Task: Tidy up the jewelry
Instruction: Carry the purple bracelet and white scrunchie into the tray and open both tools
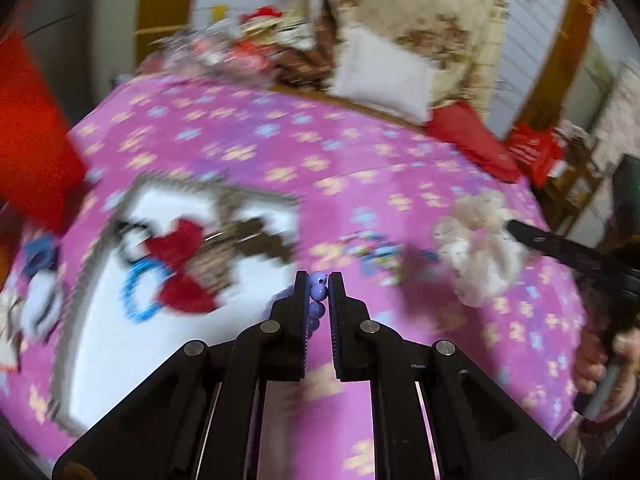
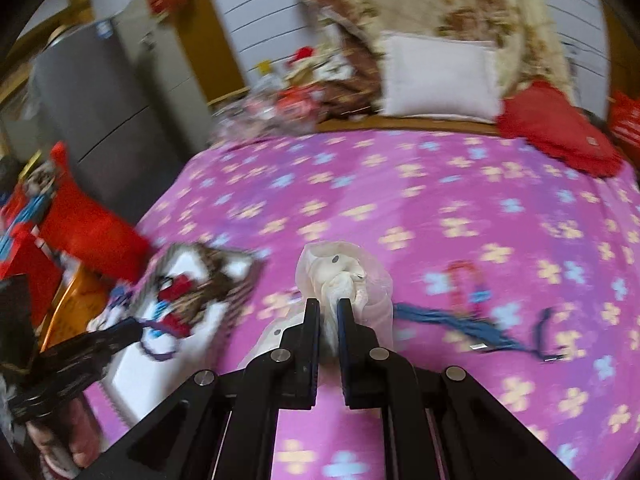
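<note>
My left gripper is shut on a string of lilac beads; the strand runs down between the jaws. In the right wrist view that gripper is at lower left, and the bead strand dangles from it. My right gripper is shut on the gathered neck of a sheer white pouch. From the left wrist view the pouch hangs at the right gripper's tip. Both are held above a pink flowered blanket.
A white cat-patterned cloth holds a red bow and a blue ring. Colourful beads lie mid-blanket. A blue cord and a red strap lie to the right. A white pillow and red cushion sit behind.
</note>
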`<act>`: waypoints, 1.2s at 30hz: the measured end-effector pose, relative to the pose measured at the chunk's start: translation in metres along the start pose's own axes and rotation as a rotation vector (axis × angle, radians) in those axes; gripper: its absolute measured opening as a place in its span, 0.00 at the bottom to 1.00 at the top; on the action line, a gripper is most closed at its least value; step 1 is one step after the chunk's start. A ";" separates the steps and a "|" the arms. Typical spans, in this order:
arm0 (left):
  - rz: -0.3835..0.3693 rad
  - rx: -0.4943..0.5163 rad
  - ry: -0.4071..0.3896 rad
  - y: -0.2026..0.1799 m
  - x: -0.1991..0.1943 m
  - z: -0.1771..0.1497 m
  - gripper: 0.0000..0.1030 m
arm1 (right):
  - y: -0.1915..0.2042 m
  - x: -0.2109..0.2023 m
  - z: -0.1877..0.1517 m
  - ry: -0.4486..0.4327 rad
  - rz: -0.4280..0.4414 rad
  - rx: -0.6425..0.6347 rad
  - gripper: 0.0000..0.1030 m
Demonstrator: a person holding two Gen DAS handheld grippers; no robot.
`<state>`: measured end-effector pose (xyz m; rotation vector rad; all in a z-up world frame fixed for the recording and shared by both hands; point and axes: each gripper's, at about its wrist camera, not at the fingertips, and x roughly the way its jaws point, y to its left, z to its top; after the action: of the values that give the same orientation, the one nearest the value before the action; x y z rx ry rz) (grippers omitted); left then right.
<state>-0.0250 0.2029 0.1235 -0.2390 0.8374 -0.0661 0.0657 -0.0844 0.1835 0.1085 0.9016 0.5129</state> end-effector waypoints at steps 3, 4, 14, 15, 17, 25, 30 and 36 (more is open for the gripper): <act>0.065 -0.095 0.051 0.052 0.007 -0.012 0.07 | 0.048 0.019 -0.004 0.038 0.066 -0.043 0.08; 0.076 -0.129 0.065 0.066 0.010 -0.014 0.07 | 0.061 0.025 -0.005 0.049 0.085 -0.055 0.08; 0.253 -0.291 0.192 0.150 0.032 -0.037 0.07 | 0.174 0.111 -0.046 0.226 0.194 -0.171 0.08; 0.263 -0.290 0.194 0.152 0.033 -0.037 0.07 | 0.176 0.119 -0.051 0.243 0.189 -0.174 0.08; 0.273 -0.286 0.192 0.153 0.035 -0.037 0.07 | 0.179 0.134 -0.060 0.275 0.178 -0.177 0.08; 0.286 -0.318 0.223 0.161 0.049 -0.033 0.07 | 0.182 0.167 -0.076 0.347 0.132 -0.198 0.08; 0.298 -0.337 0.232 0.167 0.064 -0.024 0.07 | 0.187 0.183 -0.063 0.337 0.088 -0.202 0.08; 0.360 -0.309 0.206 0.169 0.071 -0.011 0.07 | 0.190 0.193 -0.049 0.314 0.053 -0.196 0.08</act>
<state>0.0085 0.3543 0.0252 -0.3720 1.0847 0.3836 0.0541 0.1662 0.0709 -0.1306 1.1512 0.6773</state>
